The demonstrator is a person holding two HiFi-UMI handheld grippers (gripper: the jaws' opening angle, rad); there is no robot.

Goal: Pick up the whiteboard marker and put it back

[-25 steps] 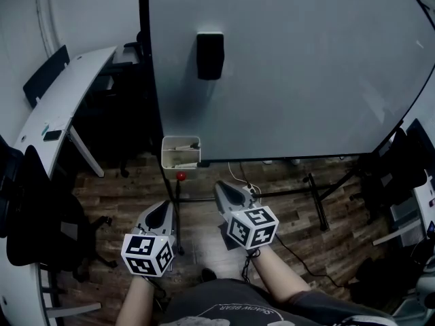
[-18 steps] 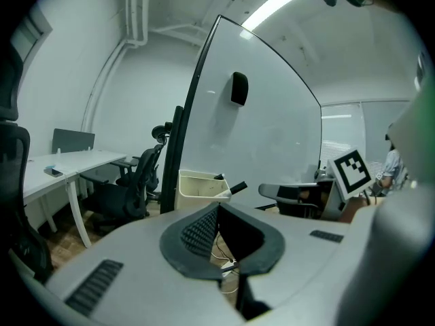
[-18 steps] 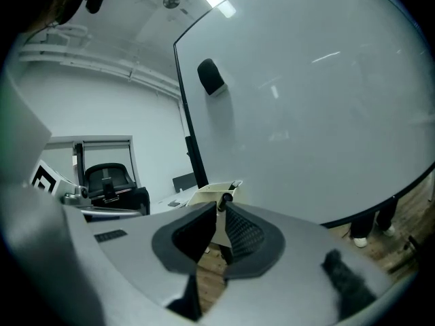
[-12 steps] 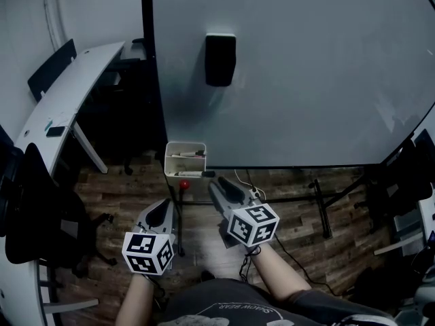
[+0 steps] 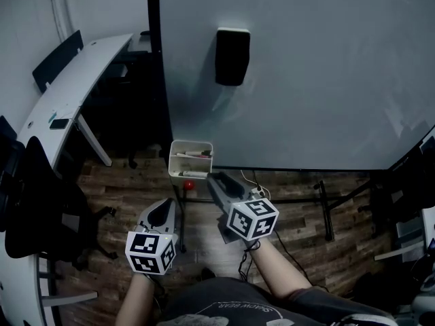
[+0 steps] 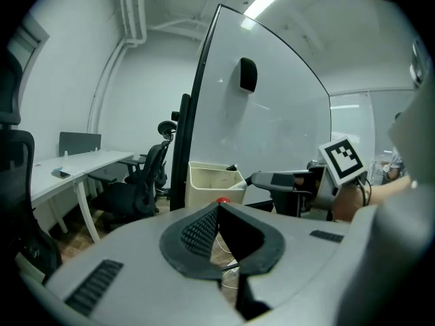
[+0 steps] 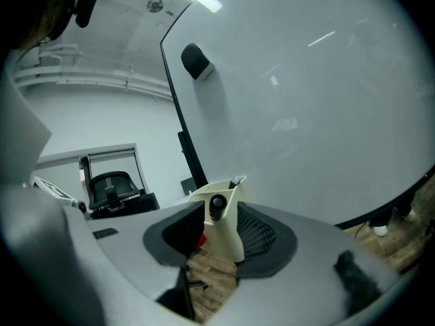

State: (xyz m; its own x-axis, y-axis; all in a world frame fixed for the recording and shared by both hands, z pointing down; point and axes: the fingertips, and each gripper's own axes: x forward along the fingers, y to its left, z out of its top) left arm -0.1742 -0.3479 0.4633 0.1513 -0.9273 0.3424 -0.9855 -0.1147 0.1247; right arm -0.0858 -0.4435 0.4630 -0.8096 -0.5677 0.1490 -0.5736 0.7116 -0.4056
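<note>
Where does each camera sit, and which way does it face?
Head view: on the person's head, looking down at whiteboard, box and floor; left hand-held gripper, right hand-held gripper and forearms show.
Left gripper view: on the left hand-held gripper, along its closed jaws toward the box; the right hand-held gripper shows.
Right gripper view: on the right hand-held gripper, along jaws that have just been opening; the marker end shows between them, not gripped.
Shared: all see whiteboard and box.

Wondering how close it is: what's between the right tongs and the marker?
Nothing, in the right gripper view; the just-opened tongs frame the marker's end, not gripping.
</note>
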